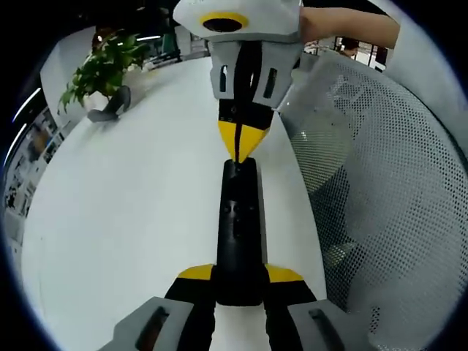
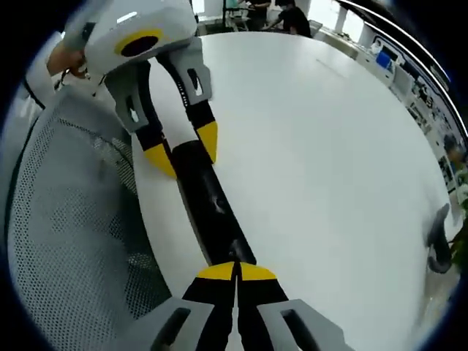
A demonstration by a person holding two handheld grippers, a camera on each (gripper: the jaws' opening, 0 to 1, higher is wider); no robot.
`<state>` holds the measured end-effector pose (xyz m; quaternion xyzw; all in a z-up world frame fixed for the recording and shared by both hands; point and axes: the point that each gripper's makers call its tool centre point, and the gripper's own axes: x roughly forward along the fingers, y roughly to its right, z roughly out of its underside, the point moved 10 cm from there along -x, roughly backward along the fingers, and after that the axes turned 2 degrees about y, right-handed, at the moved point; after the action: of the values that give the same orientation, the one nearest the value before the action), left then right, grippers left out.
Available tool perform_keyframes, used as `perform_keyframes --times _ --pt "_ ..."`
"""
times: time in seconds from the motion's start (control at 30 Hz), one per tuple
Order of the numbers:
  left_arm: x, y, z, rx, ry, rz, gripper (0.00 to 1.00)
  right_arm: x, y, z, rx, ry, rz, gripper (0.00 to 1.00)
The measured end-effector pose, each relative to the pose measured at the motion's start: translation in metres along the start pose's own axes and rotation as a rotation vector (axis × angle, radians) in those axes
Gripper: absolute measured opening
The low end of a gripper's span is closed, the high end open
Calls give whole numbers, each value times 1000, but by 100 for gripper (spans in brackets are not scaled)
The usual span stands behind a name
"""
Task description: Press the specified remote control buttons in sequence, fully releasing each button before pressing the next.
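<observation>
A long black plastic remote control (image 1: 238, 234) is pinched at one end between the left gripper's (image 1: 239, 276) yellow tips on the white table (image 1: 131, 219). Its other end is touched by the pressed-together right gripper (image 2: 236, 273).

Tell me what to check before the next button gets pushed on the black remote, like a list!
1. Is the remote held steady? Ok: the left gripper has its yellow tips on both sides of the near end.
2. Is the right gripper ready to press? Ok: its tips are shut together into one point at the remote's other end.
3. Is the last button fully let go? Cannot tell: the tips sit right at the remote, touching or not is unclear.
4. Which button is under the tips? Cannot tell: the buttons are too dark.
5. Is the remote on the white table? Ok, but close to the edge beside the mesh chair.
</observation>
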<state>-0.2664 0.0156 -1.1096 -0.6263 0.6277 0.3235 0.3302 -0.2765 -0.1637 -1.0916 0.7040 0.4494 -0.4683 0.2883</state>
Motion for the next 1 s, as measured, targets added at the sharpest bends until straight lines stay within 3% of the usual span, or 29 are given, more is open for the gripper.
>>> perform_keyframes --times 0.17,0.27,0.6,0.77,0.87,1.0 --pt "0 0 1 -4 6 2 24 -2 0 13 66 145 -9 0" --pt "0 0 0 -8 2 1 24 -4 -1 12 113 196 -9 0" --pt "0 0 0 -9 -1 2 24 2 -6 0 -77 105 -3 0" --pt "0 -1 0 -3 1 7 24 4 -7 -6 -83 57 10 0" --pt "0 -1 0 -2 -1 7 24 4 -7 -4 -54 75 25 0" --pt "0 -1 0 -3 1 7 24 3 -6 5 32 178 13 0"
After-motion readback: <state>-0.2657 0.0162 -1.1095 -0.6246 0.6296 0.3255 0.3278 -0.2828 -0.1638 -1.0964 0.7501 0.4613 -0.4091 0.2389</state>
